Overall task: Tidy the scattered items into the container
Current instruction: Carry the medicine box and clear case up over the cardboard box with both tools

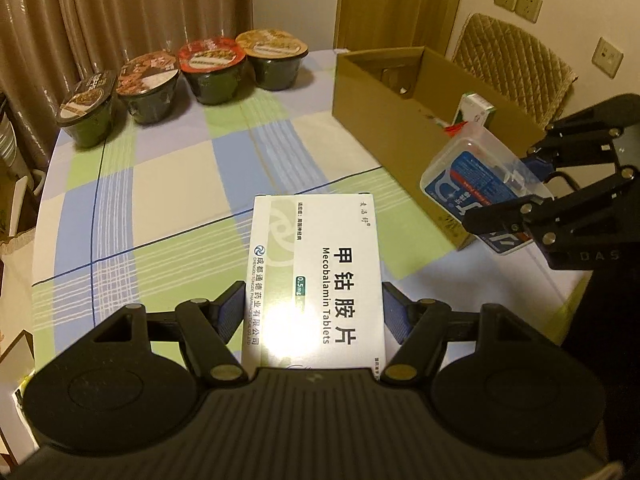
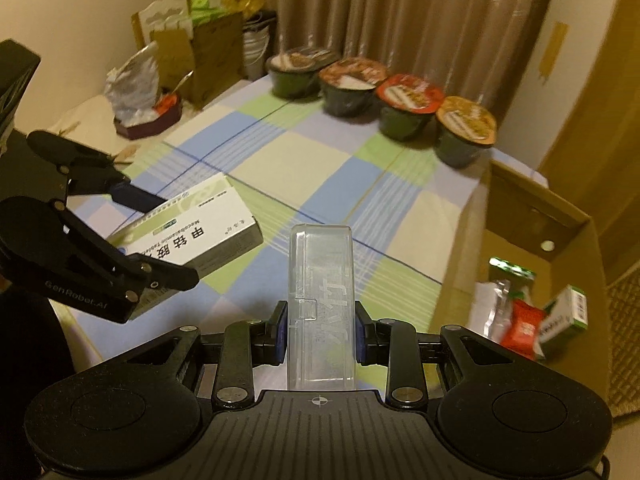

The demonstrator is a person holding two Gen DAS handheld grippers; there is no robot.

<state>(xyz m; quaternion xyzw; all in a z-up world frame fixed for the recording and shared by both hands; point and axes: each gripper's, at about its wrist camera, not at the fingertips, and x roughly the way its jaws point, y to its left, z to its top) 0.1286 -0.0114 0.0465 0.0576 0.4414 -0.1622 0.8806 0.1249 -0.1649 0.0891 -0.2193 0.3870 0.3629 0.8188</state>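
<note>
My left gripper [image 1: 314, 312] is shut on a white Mecobalamin tablet box [image 1: 318, 276], held flat above the checked tablecloth. The same tablet box [image 2: 192, 232] shows in the right wrist view, with the left gripper [image 2: 156, 240] around it. My right gripper [image 2: 320, 330] is shut on a clear plastic case [image 2: 322, 304] that sticks forward between its blue pads. In the left wrist view that plastic case [image 1: 476, 176] hangs beside the near corner of the open cardboard box [image 1: 384, 120]. The cardboard box [image 2: 576, 240] holds a green-white carton [image 2: 564, 316] and a red packet [image 2: 522, 328].
Several sealed instant noodle bowls [image 1: 212, 70] stand in a row along the table's far edge. A padded chair [image 1: 516, 64] sits behind the cardboard box. Paper bags [image 2: 200, 52] and a crumpled bag stand on a side surface left of the table.
</note>
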